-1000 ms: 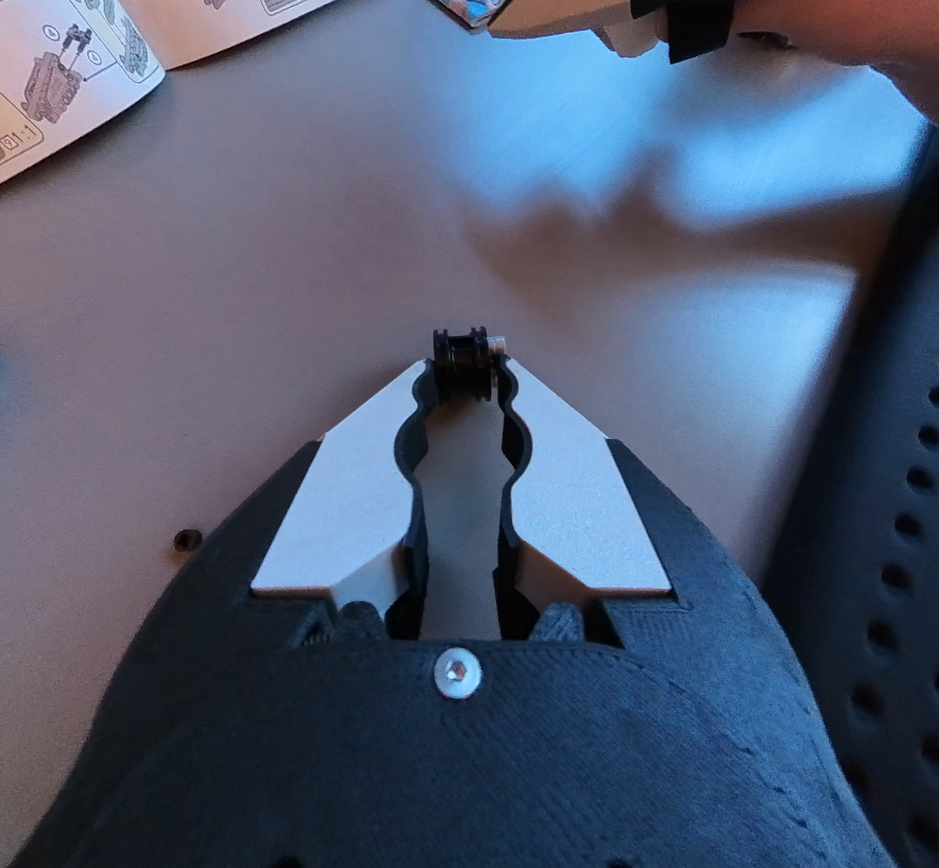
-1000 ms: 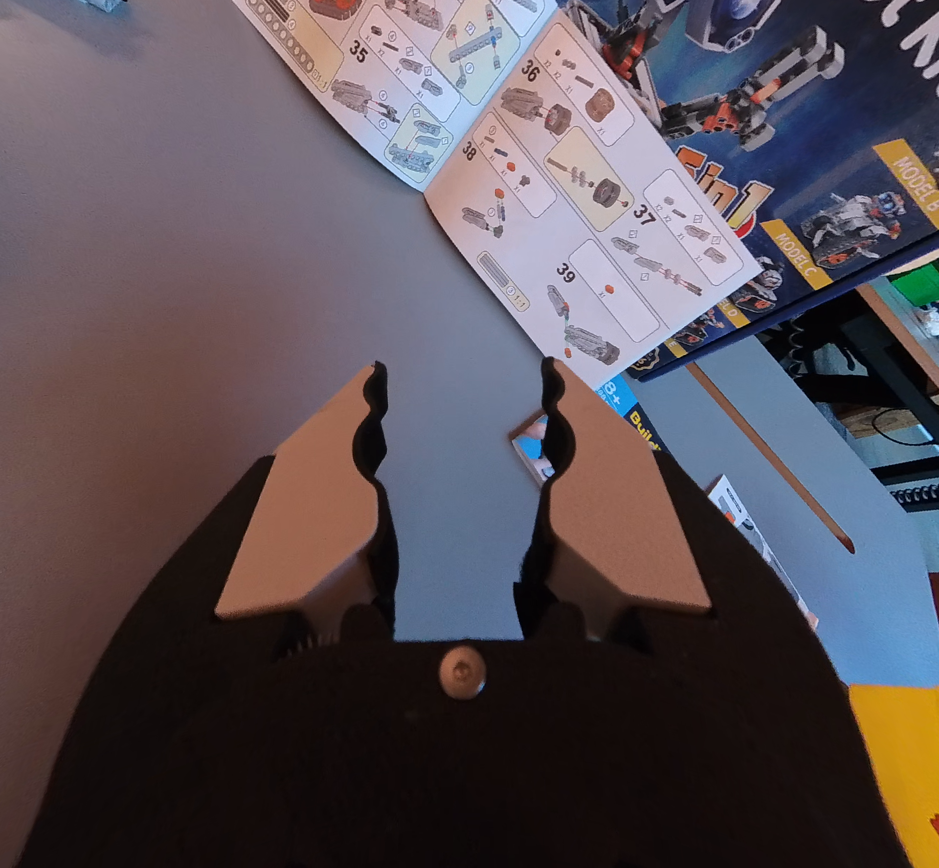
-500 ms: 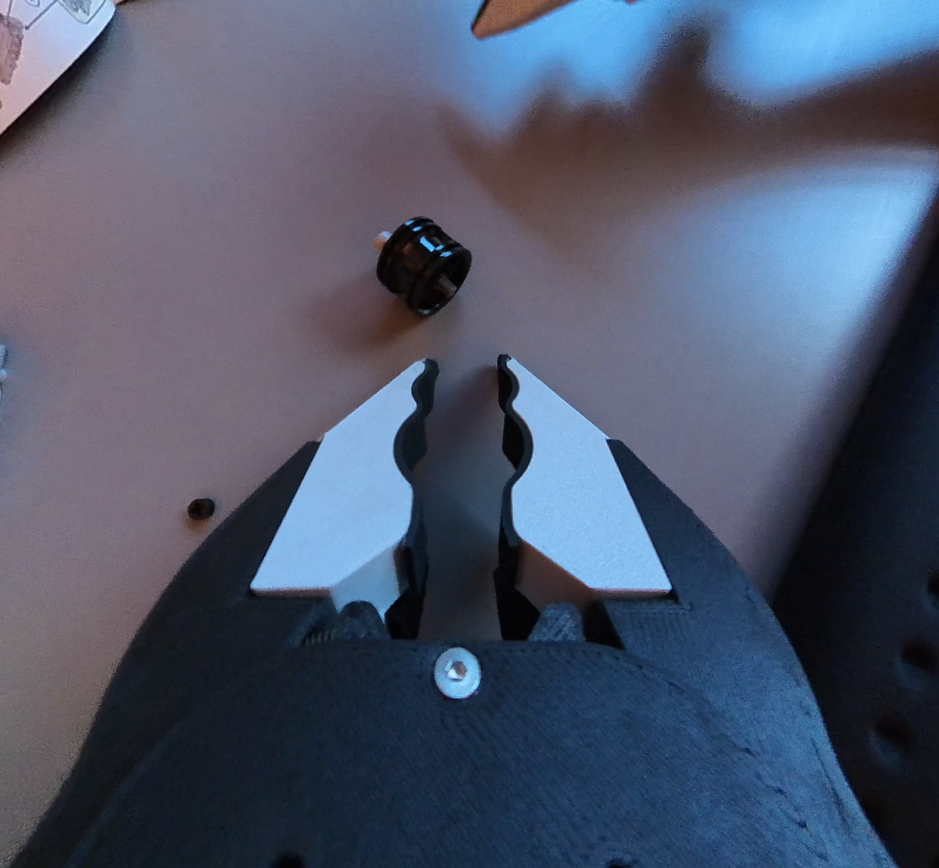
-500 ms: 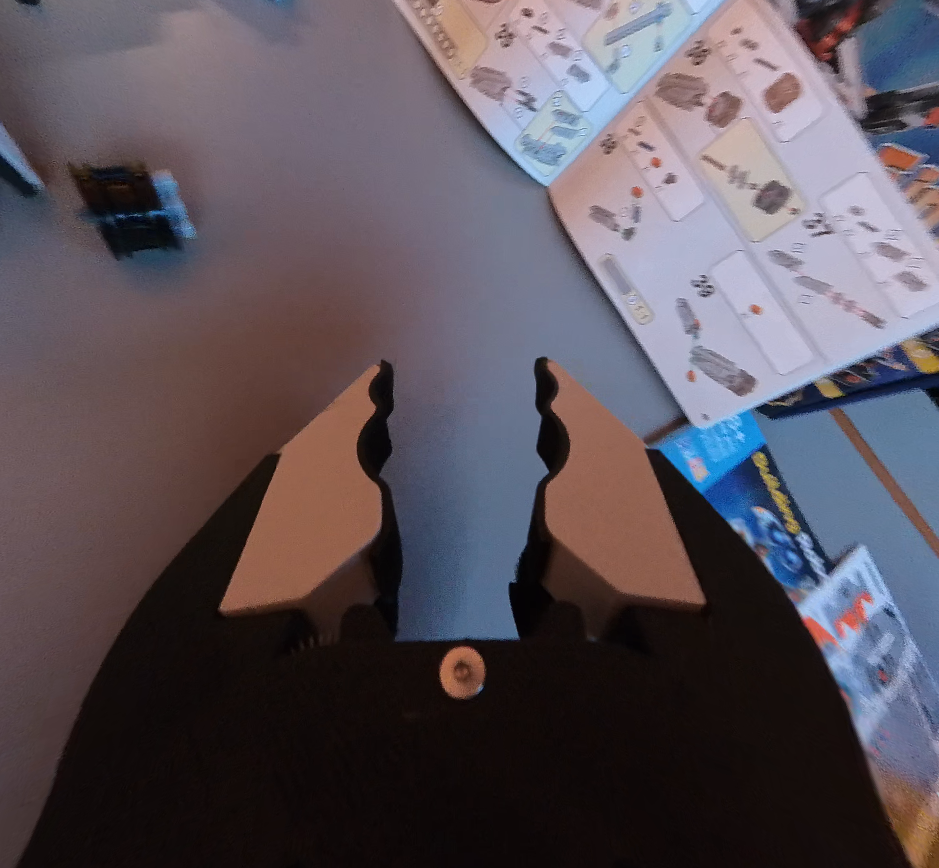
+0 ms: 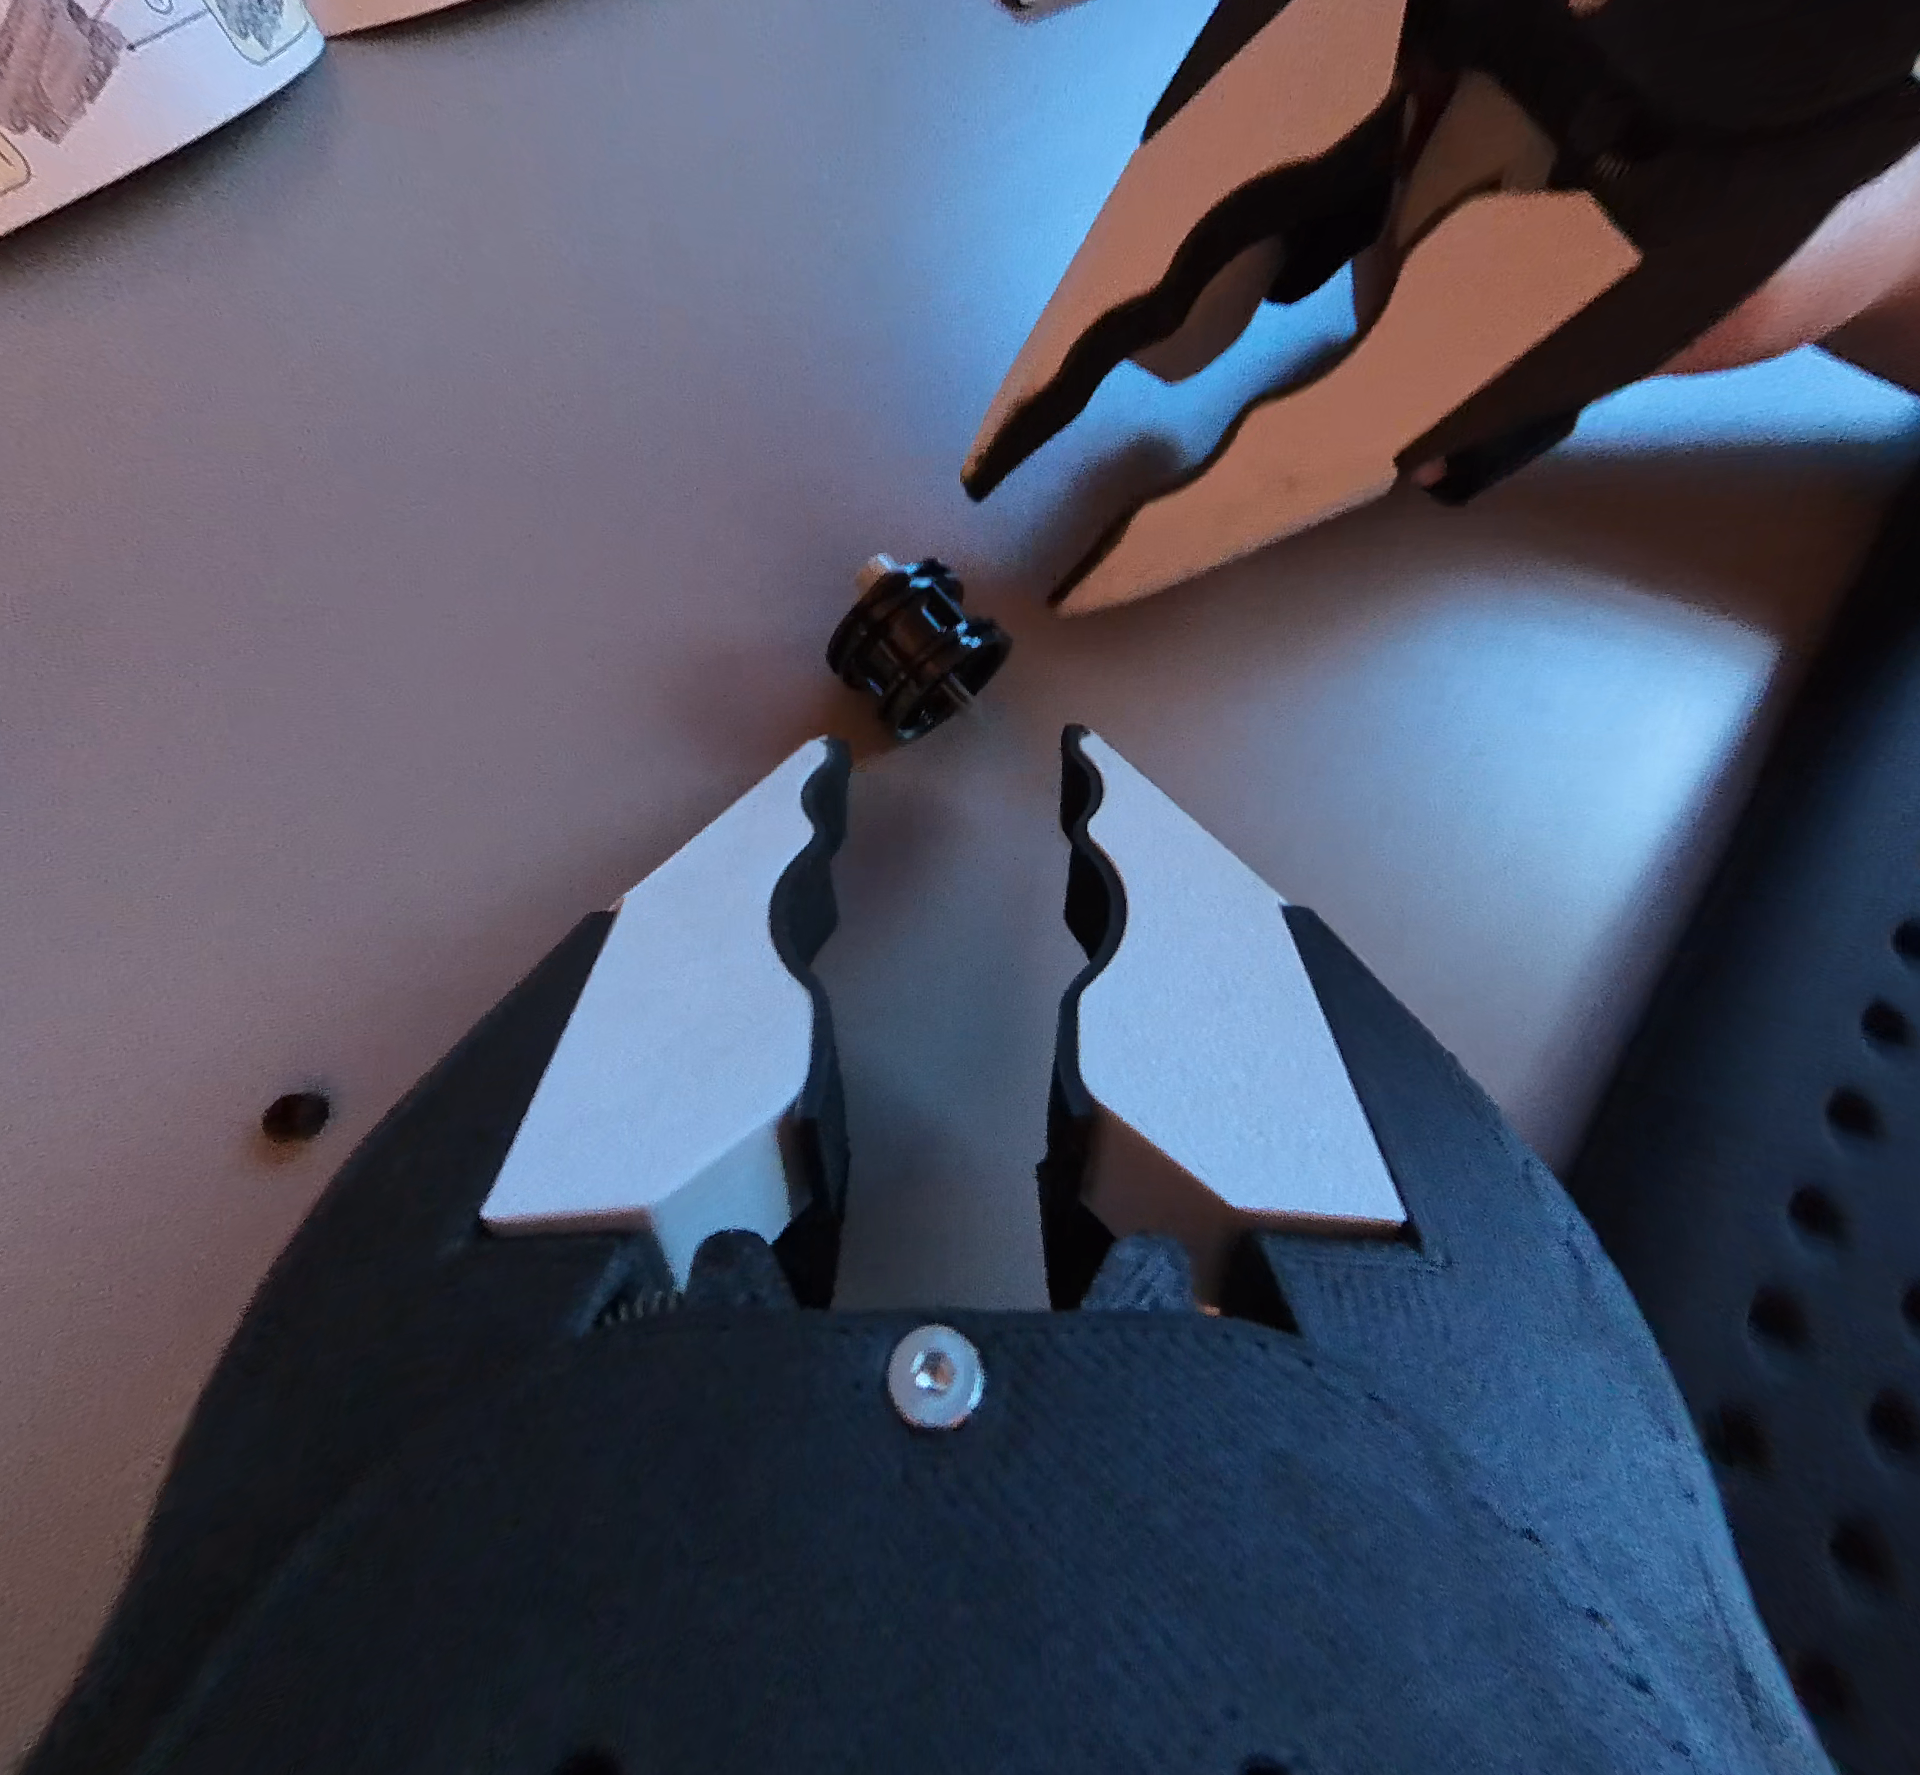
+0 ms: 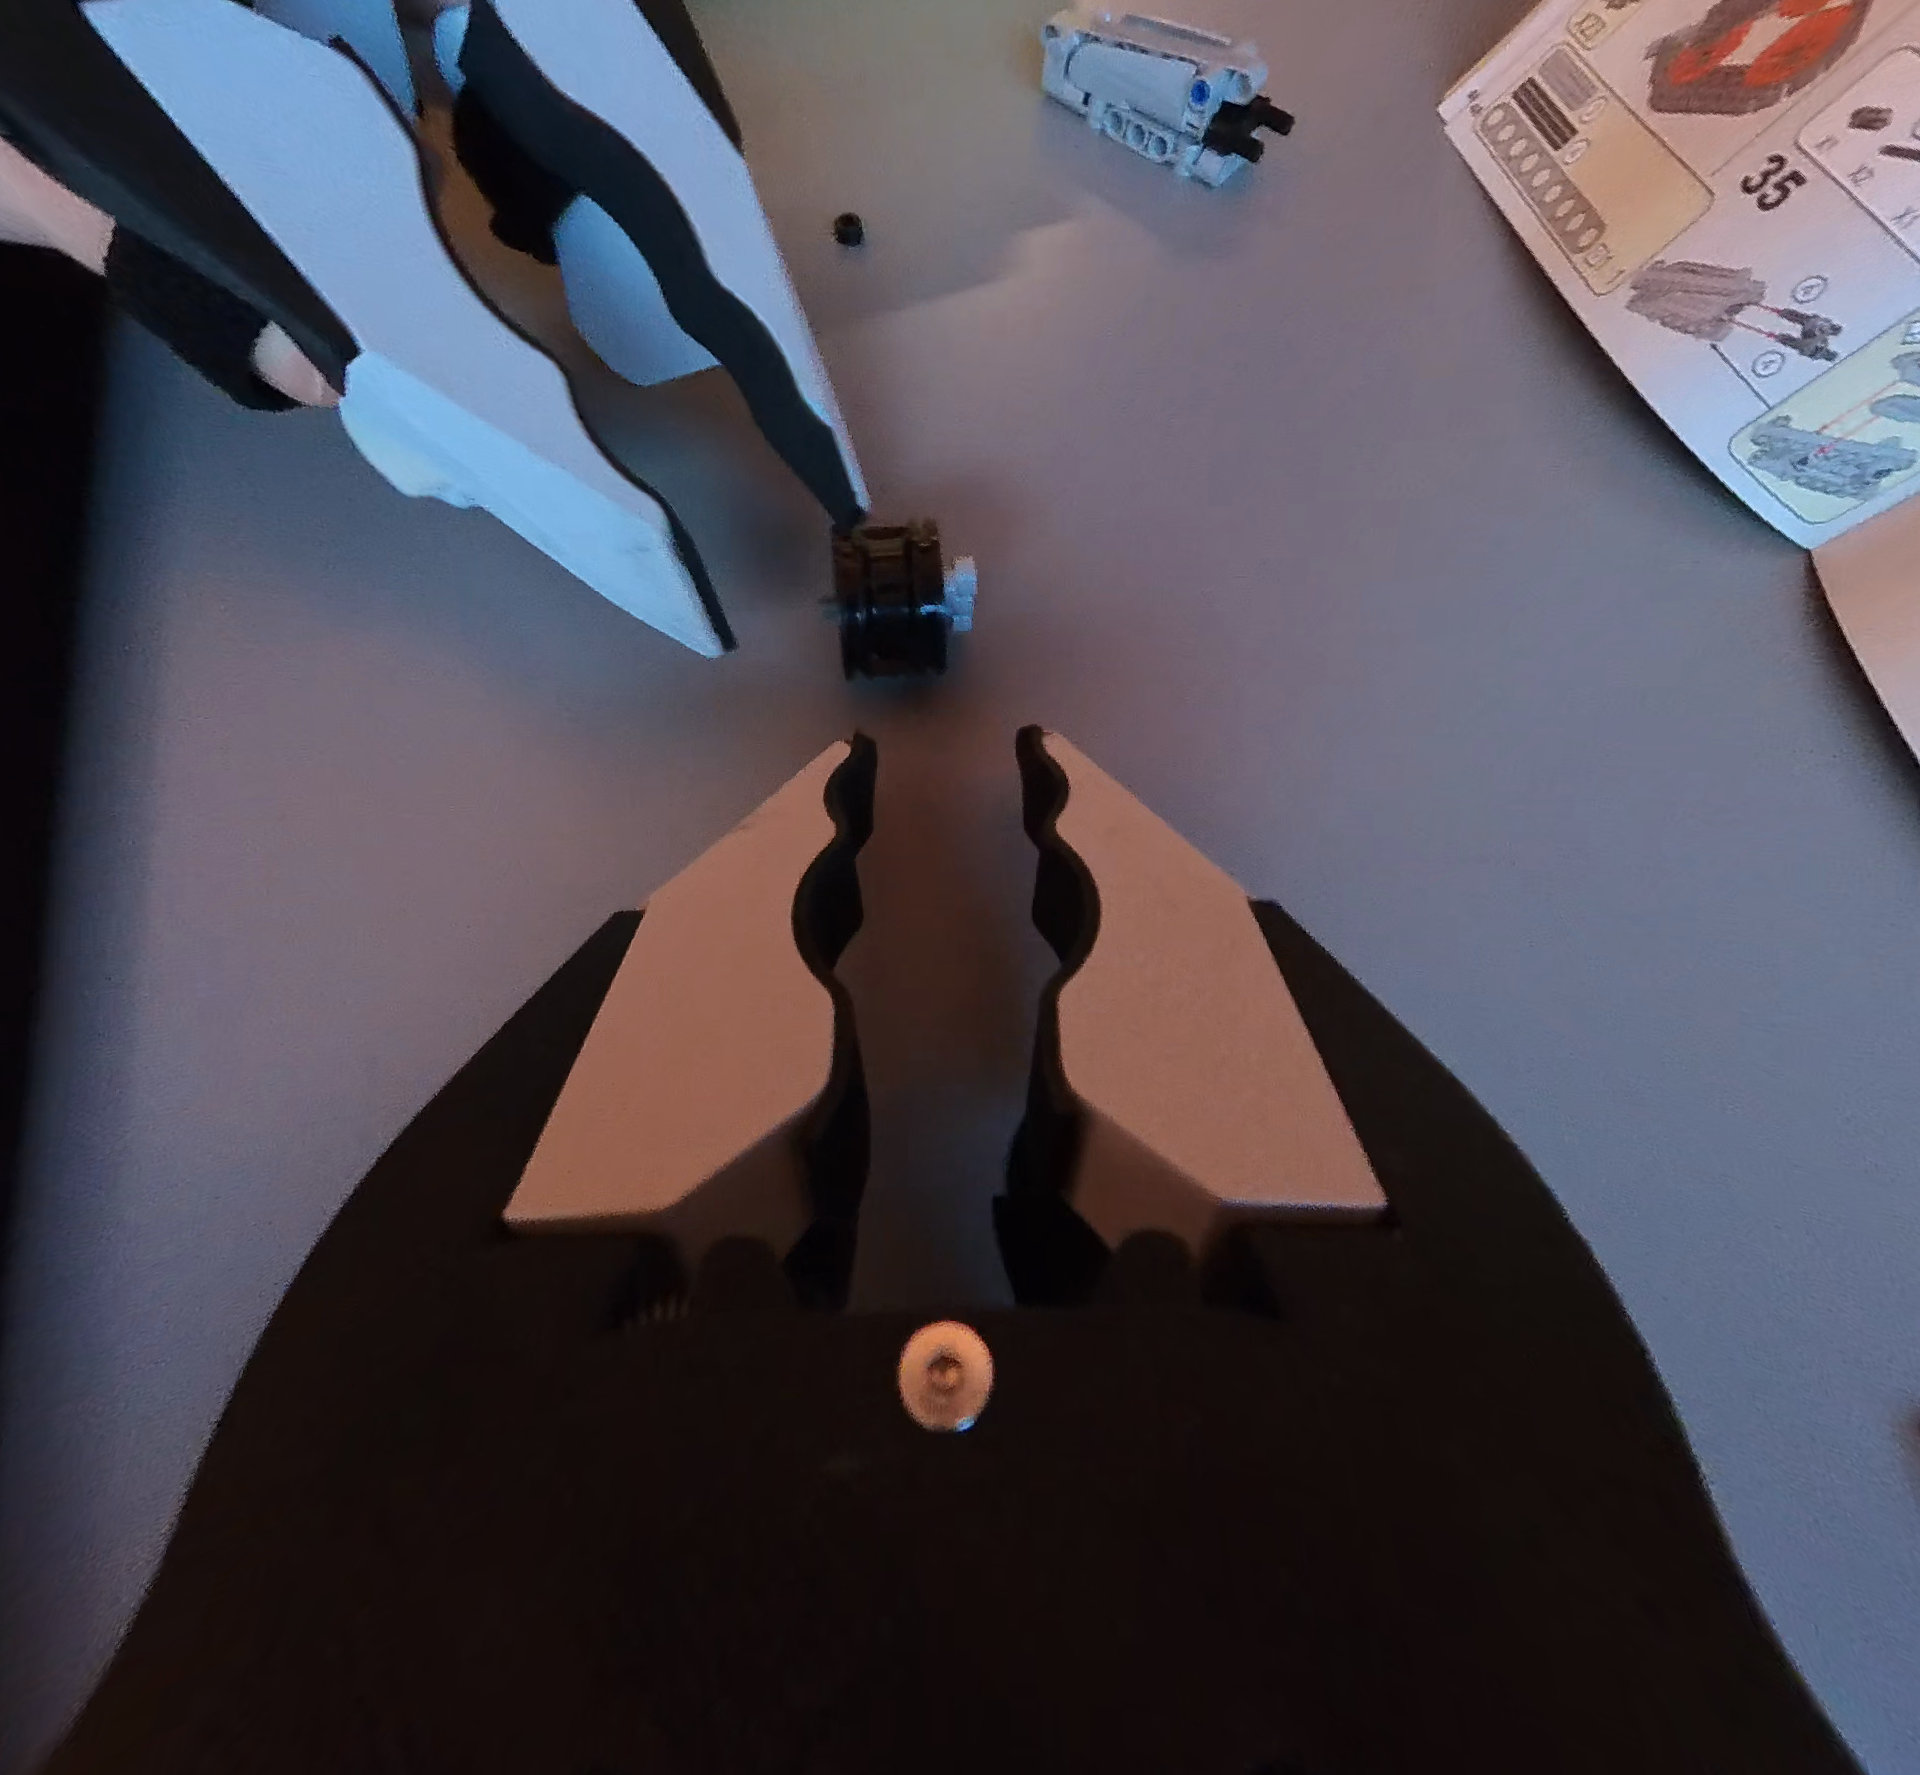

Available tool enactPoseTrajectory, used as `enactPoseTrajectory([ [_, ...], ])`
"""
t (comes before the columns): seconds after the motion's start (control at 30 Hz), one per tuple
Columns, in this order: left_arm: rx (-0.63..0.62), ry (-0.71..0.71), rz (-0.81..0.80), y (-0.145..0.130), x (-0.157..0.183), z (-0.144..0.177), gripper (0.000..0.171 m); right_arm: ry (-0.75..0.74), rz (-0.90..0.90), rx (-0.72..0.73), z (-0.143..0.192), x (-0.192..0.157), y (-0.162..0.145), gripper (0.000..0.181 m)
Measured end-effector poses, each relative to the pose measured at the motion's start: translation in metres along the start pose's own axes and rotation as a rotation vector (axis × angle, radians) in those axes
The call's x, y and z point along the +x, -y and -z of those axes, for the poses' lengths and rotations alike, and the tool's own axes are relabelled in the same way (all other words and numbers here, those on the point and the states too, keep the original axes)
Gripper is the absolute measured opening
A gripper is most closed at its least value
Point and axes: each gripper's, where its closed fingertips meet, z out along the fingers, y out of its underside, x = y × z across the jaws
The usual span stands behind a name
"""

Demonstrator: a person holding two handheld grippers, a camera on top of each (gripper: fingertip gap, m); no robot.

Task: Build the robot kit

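Left wrist view is showing the left gripper [image 5: 956, 738] hovering low over a grey table [image 5: 520, 478], its 2 fingers spread moderately apart and gripping nothing. Just ahead of its fingertips, a small black ribbed wheel hub [image 5: 916, 647] with a pale pin sticking out of 1 end is lying on its side on the table. The right gripper [image 5: 1013, 541] is reaching in from the upper right, its fingers also parted and empty, tips just beside the hub. A tiny black pin [image 5: 295, 1114] is sitting on the table well to the left, and an open instruction booklet [image 5: 156, 11] is lying at the far edge.

Right wrist view is looking at the same hub [image 6: 896, 605] from the opposite side, just ahead of the right gripper [image 6: 945, 738], whose fingers are standing partly open with nothing between them. The left gripper [image 6: 790, 582] is coming in from the upper left, 1 fingertip appearing to touch the hub's top edge. Farther off, a grey motor block [image 6: 1148, 92] and another small black pin [image 6: 850, 229] are resting on the table [image 6: 1351, 686], with the booklet [image 6: 1714, 219] at the right.
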Motion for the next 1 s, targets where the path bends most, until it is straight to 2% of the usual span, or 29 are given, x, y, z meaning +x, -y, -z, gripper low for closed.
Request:
enactPoseTrajectory([
  [0.2,0.008,0.017,0.034,0.009,-0.004,-0.01,0.038,0.01,0.02,-0.012,-0.001,-0.004,-0.001,0.028],
  [0.33,-0.028,0.036,0.014,0.002,-0.01,-0.014,0.031,0.014,0.028,-0.02,0.0,-0.006,-0.004,0.028],
  [0.47,0.005,-0.01,0.101,0.0,-0.011,-0.007,0.024,0.024,0.033,-0.012,0.002,-0.006,-0.004,0.028],
  [0.57,0.021,-0.022,0.126,-0.001,-0.015,-0.001,0.025,0.029,0.072,0.006,0.002,-0.008,0.0,0.033],
  [0.73,0.0,-0.053,0.113,-0.005,-0.01,-0.001,0.033,-0.021,0.266,0.016,-0.002,-0.009,0.004,0.05],
  [0.87,-0.012,-0.049,0.094,-0.006,-0.009,-0.002,0.033,-0.173,0.586,0.022,-0.007,-0.004,0.015,0.056],
  [1.0,-0.018,-0.051,0.085,-0.007,-0.01,0.0,0.033,-0.242,0.793,0.035,-0.012,-0.008,0.027,0.063],
])
